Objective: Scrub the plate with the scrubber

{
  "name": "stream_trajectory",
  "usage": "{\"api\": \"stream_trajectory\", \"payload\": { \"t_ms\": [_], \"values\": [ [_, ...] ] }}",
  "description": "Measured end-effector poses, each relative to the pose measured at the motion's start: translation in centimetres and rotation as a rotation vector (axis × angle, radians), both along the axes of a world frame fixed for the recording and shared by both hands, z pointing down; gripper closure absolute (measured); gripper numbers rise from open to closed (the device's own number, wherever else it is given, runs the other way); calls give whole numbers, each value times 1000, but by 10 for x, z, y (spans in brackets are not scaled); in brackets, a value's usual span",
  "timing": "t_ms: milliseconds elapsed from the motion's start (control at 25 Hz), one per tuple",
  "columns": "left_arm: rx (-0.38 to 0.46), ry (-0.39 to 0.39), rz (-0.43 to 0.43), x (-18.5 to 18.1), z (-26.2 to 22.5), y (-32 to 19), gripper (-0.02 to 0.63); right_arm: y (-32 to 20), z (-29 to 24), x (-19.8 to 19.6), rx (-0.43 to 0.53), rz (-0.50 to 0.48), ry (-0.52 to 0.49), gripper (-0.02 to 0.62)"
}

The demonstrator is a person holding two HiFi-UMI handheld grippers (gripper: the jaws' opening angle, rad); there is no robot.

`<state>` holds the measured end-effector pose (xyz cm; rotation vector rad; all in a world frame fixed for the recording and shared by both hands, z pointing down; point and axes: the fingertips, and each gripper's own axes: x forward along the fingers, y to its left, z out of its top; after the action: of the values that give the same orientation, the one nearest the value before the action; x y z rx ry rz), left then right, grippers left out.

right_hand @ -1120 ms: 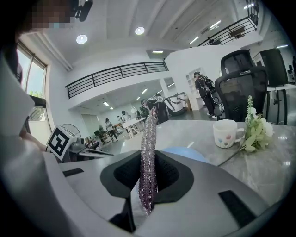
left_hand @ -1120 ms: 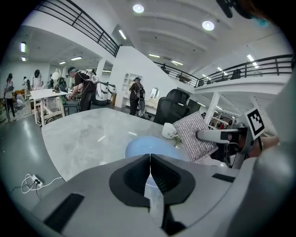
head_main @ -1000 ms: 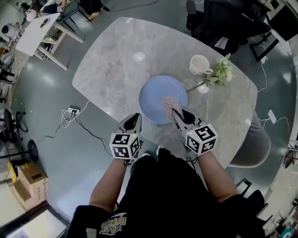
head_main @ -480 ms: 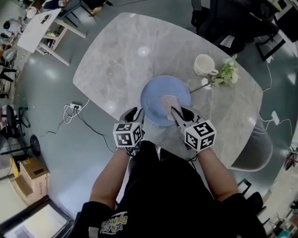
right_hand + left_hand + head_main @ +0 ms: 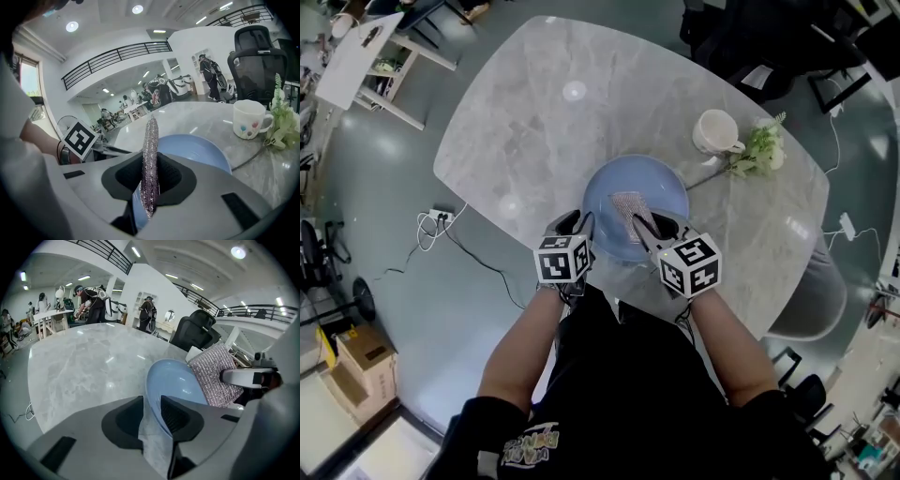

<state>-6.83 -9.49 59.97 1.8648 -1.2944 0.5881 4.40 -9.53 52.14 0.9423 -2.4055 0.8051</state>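
**Now the plate gets a brace before the scrub**

Here both grippers meet at the near edge of the blue plate (image 5: 664,190), which sits flat on the grey marble table (image 5: 534,103), just short of the person's side of it. The right gripper (image 5: 645,228) is clamped on the scrubber (image 5: 627,205), a silvery, glittery pad. Its own view shows the pad pinched edge-on between the two dark pads and sticking well out beyond them. The free end hangs over the plate's well, so there is plenty of loose pad to lay down and rub with; whether it touches the glaze yet I cannot tell.

The left gripper (image 5: 577,223) has just been opening its jaws, and they now stand wide apart. In the left gripper view the plate's near rim runs up through the gap between them, close against the right-hand pad, with bare table showing beside it. Nothing is squeezed yet. That placement looks deliberate: straddling the rim puts the gripper where closing would pin the plate, and a smooth plate on polished stone would likely slide under a scrubbing stroke.

A white mug (image 5: 715,131) and a sprig of flowers (image 5: 759,150) stand beyond the plate, clear of the working area.
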Motion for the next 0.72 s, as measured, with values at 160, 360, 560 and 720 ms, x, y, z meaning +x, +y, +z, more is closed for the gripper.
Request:
{"api": "stream_trajectory", "payload": {
  "t_ms": [160, 360, 560, 720],
  "values": [
    [-40, 14, 10, 3, 14, -3, 483, -7, 18, -16, -42, -32, 40, 522],
    [-81, 27, 3, 6, 24, -6, 505, -13, 36, -35, -85, -81, 88, 522],
    [-92, 17, -27, 5, 27, -9, 543, -16, 55, -52, -139, -123, 145, 522],
    [-96, 19, -50, 5, 28, -8, 549, -19, 67, -55, -157, -136, 227, 522]
  ]
}}
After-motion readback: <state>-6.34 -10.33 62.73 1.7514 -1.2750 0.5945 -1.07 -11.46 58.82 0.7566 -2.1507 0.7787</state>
